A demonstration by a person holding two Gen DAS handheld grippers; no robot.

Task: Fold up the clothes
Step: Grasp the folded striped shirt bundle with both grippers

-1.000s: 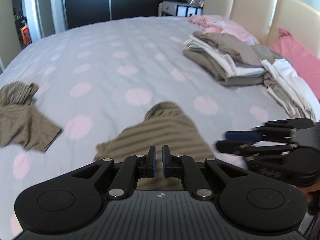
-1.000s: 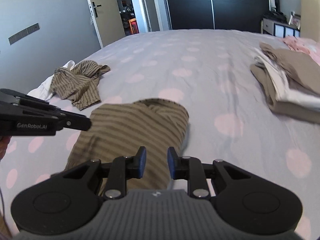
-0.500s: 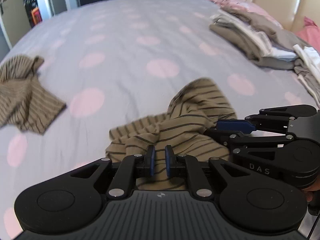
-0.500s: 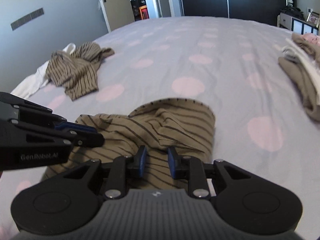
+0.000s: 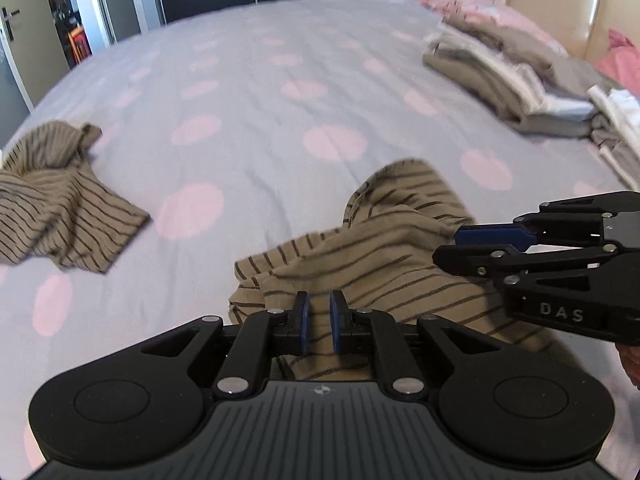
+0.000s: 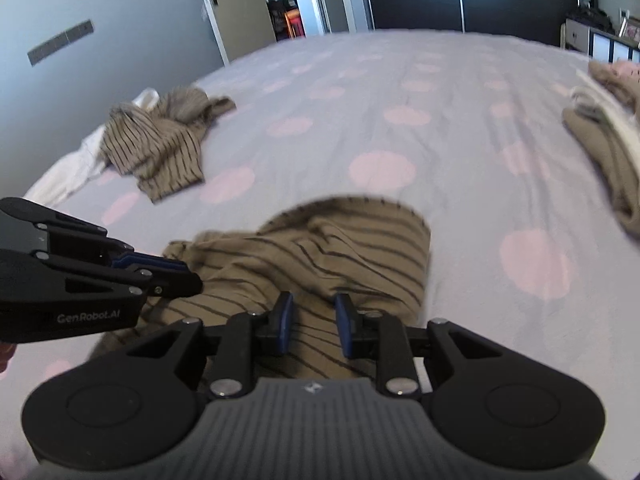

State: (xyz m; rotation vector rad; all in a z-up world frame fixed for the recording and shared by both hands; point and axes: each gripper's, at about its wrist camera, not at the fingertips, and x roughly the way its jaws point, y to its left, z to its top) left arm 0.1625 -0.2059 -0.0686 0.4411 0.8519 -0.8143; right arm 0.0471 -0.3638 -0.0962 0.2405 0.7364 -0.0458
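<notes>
A tan shirt with dark stripes [image 5: 380,248] lies crumpled on the bed just ahead of both grippers and also shows in the right wrist view [image 6: 320,248]. My left gripper [image 5: 319,320] is pinched to a narrow gap with the shirt's near edge running between its pads. From the right wrist view it [image 6: 176,276] sits at the shirt's left edge. My right gripper [image 6: 314,320] holds a slightly wider gap filled with striped cloth. Its fingers [image 5: 452,248] reach over the shirt's right side in the left wrist view.
A second striped shirt [image 6: 160,148] lies bunched at the far left on a white cloth [image 6: 68,176]. A stack of folded clothes [image 5: 500,68] sits at the right by the pink pillow [image 5: 620,60] and headboard [image 5: 560,0]. The spotted bedsheet [image 5: 260,100] stretches between.
Both grippers have dropped lower and moved forward. The shirt went from a flat, smooth shape to a bunched heap in front of them. The left fingers stand slightly wider apart.
</notes>
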